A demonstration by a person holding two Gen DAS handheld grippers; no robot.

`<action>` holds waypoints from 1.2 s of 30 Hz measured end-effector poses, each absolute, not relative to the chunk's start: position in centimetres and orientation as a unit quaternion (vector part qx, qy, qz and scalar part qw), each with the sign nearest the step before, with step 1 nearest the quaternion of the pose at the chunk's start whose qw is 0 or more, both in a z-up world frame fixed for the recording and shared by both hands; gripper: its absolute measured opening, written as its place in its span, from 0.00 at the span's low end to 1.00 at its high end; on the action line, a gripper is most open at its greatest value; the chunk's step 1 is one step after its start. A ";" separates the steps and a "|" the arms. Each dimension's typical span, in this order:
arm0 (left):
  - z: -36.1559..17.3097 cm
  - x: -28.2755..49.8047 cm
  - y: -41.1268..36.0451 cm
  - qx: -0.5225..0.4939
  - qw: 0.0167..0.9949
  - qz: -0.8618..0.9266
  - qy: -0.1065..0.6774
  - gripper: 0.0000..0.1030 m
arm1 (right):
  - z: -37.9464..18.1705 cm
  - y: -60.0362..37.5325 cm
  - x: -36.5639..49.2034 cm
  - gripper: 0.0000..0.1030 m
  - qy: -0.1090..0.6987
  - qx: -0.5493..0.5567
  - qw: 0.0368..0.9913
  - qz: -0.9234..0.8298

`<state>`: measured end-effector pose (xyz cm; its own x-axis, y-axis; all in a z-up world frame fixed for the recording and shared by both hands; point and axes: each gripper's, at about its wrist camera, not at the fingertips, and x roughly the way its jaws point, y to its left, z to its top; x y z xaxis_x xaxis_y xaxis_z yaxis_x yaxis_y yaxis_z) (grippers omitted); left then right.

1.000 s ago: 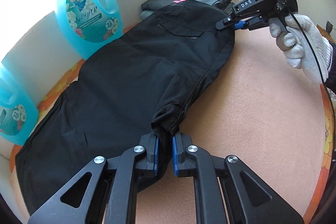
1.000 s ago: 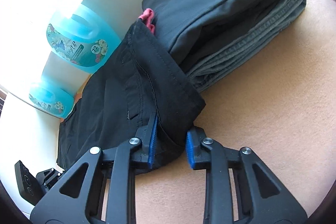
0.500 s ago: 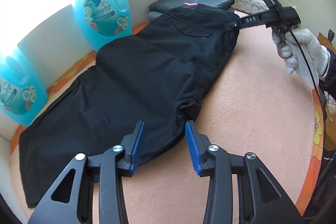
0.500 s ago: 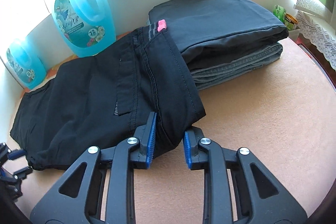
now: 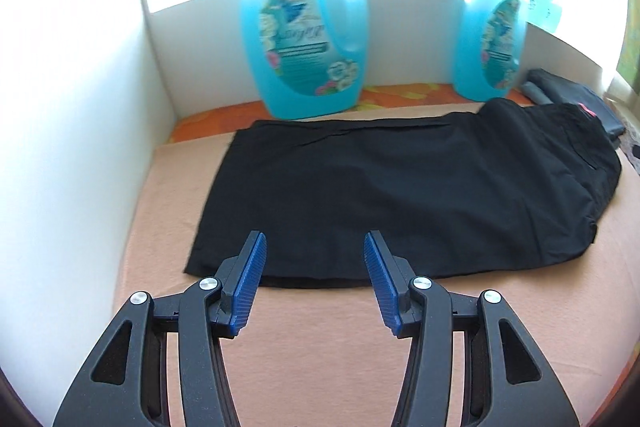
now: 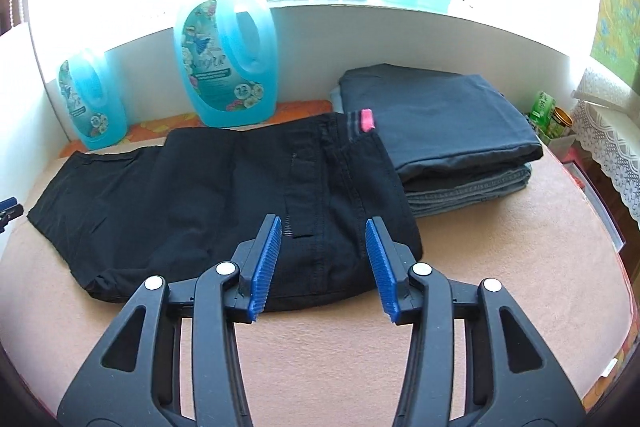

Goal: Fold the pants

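Observation:
The black pants [image 5: 400, 195] lie flat on the peach table cover, folded lengthwise, leg ends at the left and waist with a pink tag at the right. My left gripper [image 5: 314, 279] is open and empty, hovering just in front of the leg-end hem. In the right wrist view the pants [image 6: 224, 195] stretch left from the waist. My right gripper [image 6: 322, 263] is open and empty, just in front of the waist end. The left gripper's fingertips [image 6: 7, 211] show at the far left edge.
Two blue detergent jugs [image 5: 304, 43] [image 5: 488, 43] stand against the white back wall behind the pants. A stack of folded dark and grey pants [image 6: 440, 131] lies to the right of the waist. A white side wall [image 5: 72, 147] bounds the left. Small jars [image 6: 552, 115] stand at the far right.
Both grippers have let go of the pants, opened wide and pulled back. The left one swung left to face the leg ends. The pants now lie flat.

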<state>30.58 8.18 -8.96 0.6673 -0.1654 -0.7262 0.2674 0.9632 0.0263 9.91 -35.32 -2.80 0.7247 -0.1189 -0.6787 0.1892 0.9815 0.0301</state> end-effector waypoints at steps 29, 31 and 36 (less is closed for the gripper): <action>-16.0 34.5 12.7 0.063 0.898 -0.086 0.426 0.41 | -6.7 -6.5 32.5 0.66 0.429 -0.102 0.856 0.271; -16.0 34.5 12.5 0.072 0.900 -0.082 0.422 0.31 | -7.8 -4.0 34.1 0.66 0.426 -0.132 0.854 0.268; -15.7 34.1 11.6 0.098 0.905 -0.080 0.407 0.06 | -10.8 0.1 38.4 0.66 0.441 -0.157 0.847 0.253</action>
<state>34.12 11.64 -15.70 0.6566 -0.0643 -0.7515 0.2241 0.9680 0.1130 38.37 0.12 -10.79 0.4828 0.2901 -0.8263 -0.5676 0.8222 -0.0430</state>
